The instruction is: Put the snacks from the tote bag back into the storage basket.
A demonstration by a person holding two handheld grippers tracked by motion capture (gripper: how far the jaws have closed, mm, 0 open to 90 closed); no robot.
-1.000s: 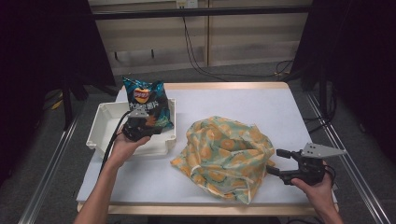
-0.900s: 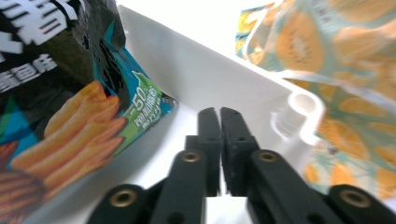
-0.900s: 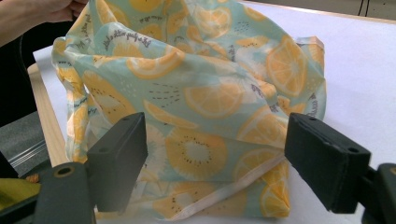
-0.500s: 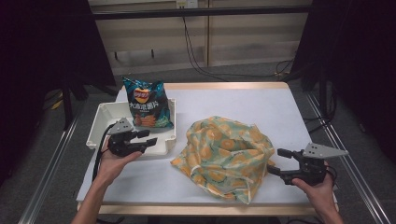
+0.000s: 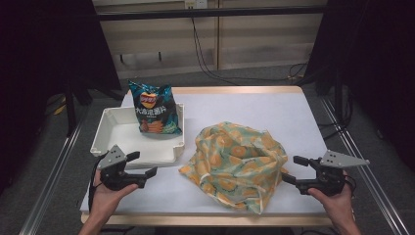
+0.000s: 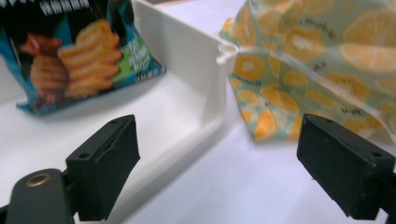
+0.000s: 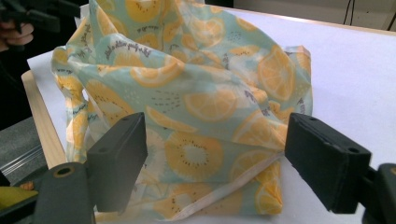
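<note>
A blue chip bag [image 5: 154,108] [image 6: 74,56] stands leaning at the far right of the white tray [image 5: 113,147] [image 6: 187,60]. My left gripper [image 5: 143,163] [image 6: 217,140] hovers in front of the tray's near wall, well apart from the chip bag. Its jaws have just been opening and are open with nothing between them. A crumpled cloth bag with an orange-slice print [image 5: 235,164] [image 7: 201,93] [image 6: 317,60] lies to the right of the tray. My right gripper [image 5: 292,169] [image 7: 215,135] points at the cloth's right edge, open, not touching it.
The white table top [image 5: 254,107] ends in a wooden front edge [image 5: 195,219] just below both hands. Metal rails [image 5: 54,166] run along both sides. The left hand's gripper [image 7: 28,14] shows far off in the right gripper view.
The left hand has drawn back from the chip bag in the tray toward the table's near edge, and its jaws have opened. The chip bag stays in the tray. The right hand has not moved.
</note>
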